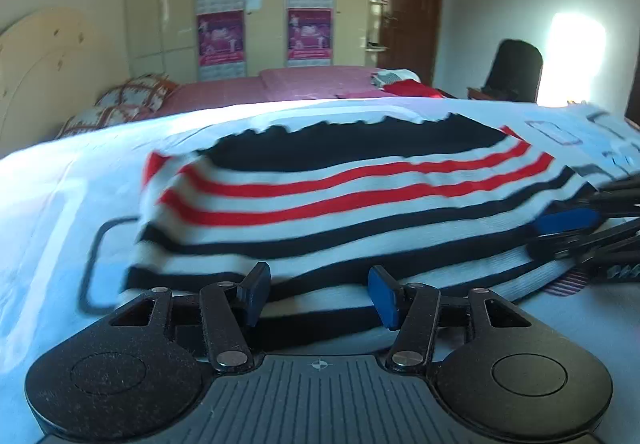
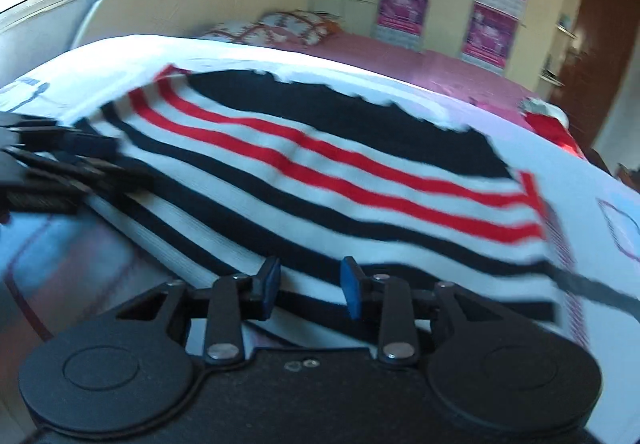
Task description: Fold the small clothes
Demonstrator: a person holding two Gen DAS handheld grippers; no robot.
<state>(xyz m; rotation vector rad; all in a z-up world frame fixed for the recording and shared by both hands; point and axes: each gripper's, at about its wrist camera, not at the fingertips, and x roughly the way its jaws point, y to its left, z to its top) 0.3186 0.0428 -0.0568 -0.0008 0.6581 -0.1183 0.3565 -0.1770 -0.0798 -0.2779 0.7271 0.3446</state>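
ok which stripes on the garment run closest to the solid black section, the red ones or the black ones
The red stripes: on the striped knit garment they sit right below the solid black panel, while the black stripes lie lower, toward the jaws.

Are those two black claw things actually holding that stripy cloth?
No. Both the left gripper and right gripper stand open at the near edge of the striped garment.

Striped garment (image 1: pixel 340 203) motion-blurred throughout

White printed sheet (image 1: pixel 48 211) over the bed, striped knit garment (image 1: pixel 340 199) flat on it.
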